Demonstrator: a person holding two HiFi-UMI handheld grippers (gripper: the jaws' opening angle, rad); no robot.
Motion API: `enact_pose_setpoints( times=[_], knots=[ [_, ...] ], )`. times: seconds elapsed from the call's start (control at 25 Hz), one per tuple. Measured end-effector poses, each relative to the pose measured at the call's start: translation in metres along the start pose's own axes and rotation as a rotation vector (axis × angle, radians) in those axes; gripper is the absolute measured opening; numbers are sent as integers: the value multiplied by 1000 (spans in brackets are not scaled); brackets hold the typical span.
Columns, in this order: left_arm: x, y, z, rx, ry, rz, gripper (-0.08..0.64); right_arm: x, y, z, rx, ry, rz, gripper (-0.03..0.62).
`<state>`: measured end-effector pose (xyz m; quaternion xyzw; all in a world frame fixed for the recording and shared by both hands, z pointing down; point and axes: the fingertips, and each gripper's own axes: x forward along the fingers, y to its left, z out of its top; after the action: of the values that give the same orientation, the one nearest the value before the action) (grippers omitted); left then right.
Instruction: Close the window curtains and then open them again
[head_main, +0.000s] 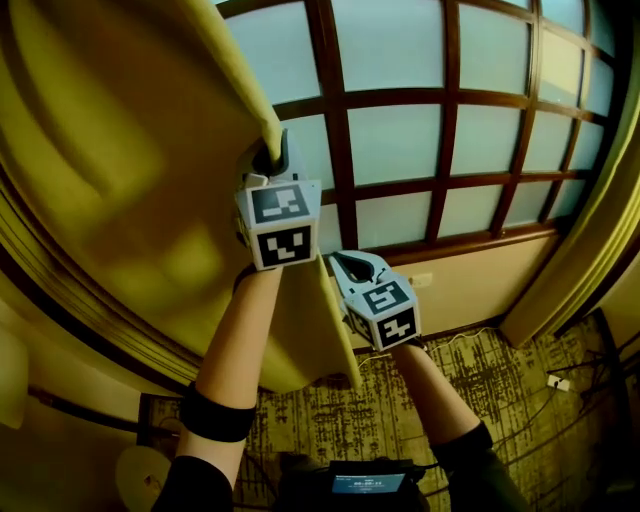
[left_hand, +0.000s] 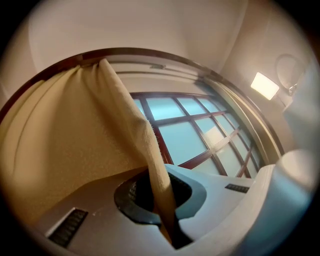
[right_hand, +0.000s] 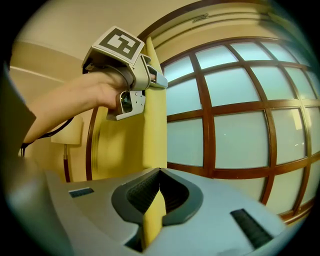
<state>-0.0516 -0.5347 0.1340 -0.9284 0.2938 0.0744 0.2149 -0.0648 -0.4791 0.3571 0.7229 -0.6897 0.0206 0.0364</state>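
Tall windows (head_main: 450, 130) with frosted blue-white panes and dark reddish wooden bars fill the head view from twelve to three o'clock. Below the glass runs a pale wall with a small white outlet (head_main: 420, 281). The floor (head_main: 500, 380) at five o'clock is a carpet with a dark, scratchy gold pattern, and a few thin cables (head_main: 560, 382) lie on it at four o'clock.

A heavy yellow curtain (head_main: 120, 180) covers the whole side from seven to eleven o'clock, hanging in broad folds. A second curtain (head_main: 590, 250) hangs bunched at the window's edge at three o'clock.

The left tool (head_main: 272, 160), near the centre, has its jaws pressed together on the curtain's leading edge; its own view shows the cloth (left_hand: 60, 150) running down into the closed jaws of the tool (left_hand: 167, 220). The right tool (head_main: 345, 262), just below at five o'clock of the left one, pinches the same edge lower down. In its own view the fabric (right_hand: 152, 125) is trapped between the jaws of the tool (right_hand: 152, 210), with the left tool (right_hand: 132, 65) at eleven o'clock.

A lit wall lamp (left_hand: 265, 85) glows at two o'clock in the left tool's view.
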Motion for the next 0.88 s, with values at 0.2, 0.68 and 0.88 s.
enact_pose_setpoints(
  times=[0.2,0.68,0.88],
  knots=[
    [27,-59,17,-17,-19,-39,8,-29,-47,-15,39,9,-46,14],
    [85,-120,11,-104,-72,-171,7,-41,-116,-25,24,63,-200,14],
    [94,-127,20,-93,-125,-180,7,-40,-136,-26,16,53,-246,15]
  ],
)
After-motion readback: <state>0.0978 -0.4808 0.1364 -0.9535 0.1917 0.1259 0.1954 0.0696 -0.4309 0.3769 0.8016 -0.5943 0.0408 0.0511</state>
